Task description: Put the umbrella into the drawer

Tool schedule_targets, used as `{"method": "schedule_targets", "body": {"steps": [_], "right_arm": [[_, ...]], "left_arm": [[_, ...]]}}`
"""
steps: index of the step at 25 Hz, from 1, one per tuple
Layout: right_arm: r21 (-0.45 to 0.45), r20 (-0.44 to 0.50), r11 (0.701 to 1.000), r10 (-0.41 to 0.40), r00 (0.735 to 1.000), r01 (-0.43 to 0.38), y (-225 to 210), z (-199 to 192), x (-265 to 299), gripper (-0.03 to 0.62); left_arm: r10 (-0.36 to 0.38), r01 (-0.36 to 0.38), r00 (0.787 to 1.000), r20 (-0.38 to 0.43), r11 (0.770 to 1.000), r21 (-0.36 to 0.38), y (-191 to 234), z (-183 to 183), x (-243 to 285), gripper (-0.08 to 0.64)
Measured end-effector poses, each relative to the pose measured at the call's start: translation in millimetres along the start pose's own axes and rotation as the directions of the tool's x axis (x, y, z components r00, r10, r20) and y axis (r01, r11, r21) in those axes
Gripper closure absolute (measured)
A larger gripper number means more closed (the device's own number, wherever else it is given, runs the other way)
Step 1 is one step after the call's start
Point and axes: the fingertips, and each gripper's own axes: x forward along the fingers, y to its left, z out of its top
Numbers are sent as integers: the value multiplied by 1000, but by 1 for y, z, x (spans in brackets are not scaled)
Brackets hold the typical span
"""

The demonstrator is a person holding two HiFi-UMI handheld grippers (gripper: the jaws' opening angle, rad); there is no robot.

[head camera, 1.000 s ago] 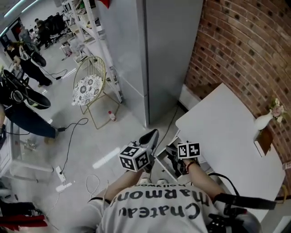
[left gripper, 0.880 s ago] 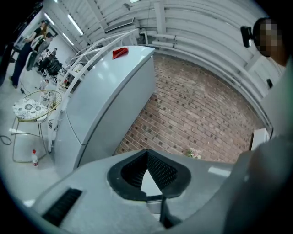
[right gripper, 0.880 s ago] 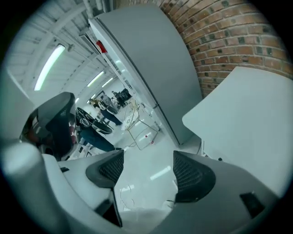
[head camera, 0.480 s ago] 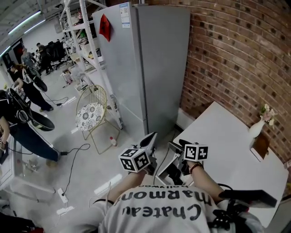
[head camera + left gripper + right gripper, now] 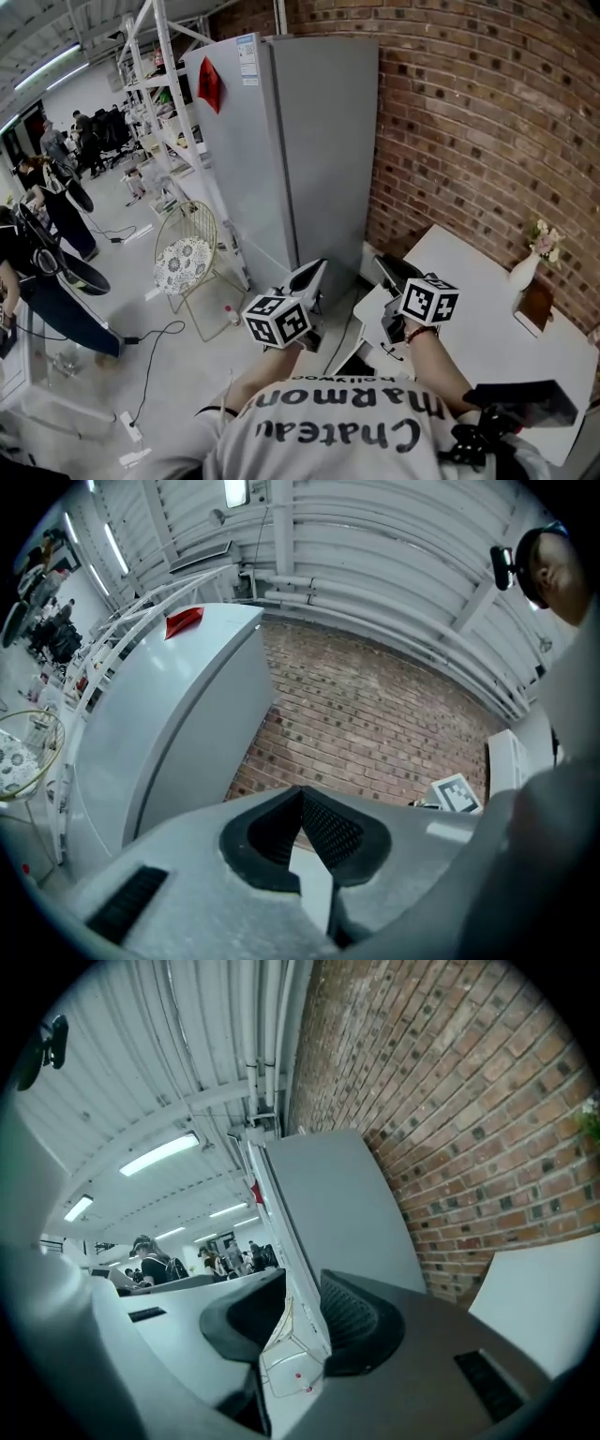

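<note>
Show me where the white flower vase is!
In the head view, the white vase stands far right on the white table, beside the brick wall.

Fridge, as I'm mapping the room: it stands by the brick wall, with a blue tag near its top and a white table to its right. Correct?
No. In the head view the tag on the fridge is red, not blue; the brick wall and the white table are as you say.
</note>
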Motion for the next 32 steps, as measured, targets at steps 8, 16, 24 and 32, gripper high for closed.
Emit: {"method": "schedule_targets", "body": {"steps": [8, 16, 24, 32], "right_arm": [[-27, 105, 994, -103, 989, 107, -22, 44, -23, 515], [13, 83, 966, -257, 963, 257, -65, 32, -52, 548], [-51, 27, 922, -383, 923, 384, -93, 13, -70, 560], [-39, 20, 900, -433, 901, 433, -106, 1, -85, 574]], "left_arm": [[-15, 15, 1000, 14, 1000, 16, 0, 14, 19, 545], [-60, 61, 998, -27, 998, 33, -11, -1, 42, 545], [-85, 88, 992, -89, 996, 29, -16, -27, 54, 545], [-69, 72, 990, -127, 997, 19, -9, -42, 53, 545]]}}
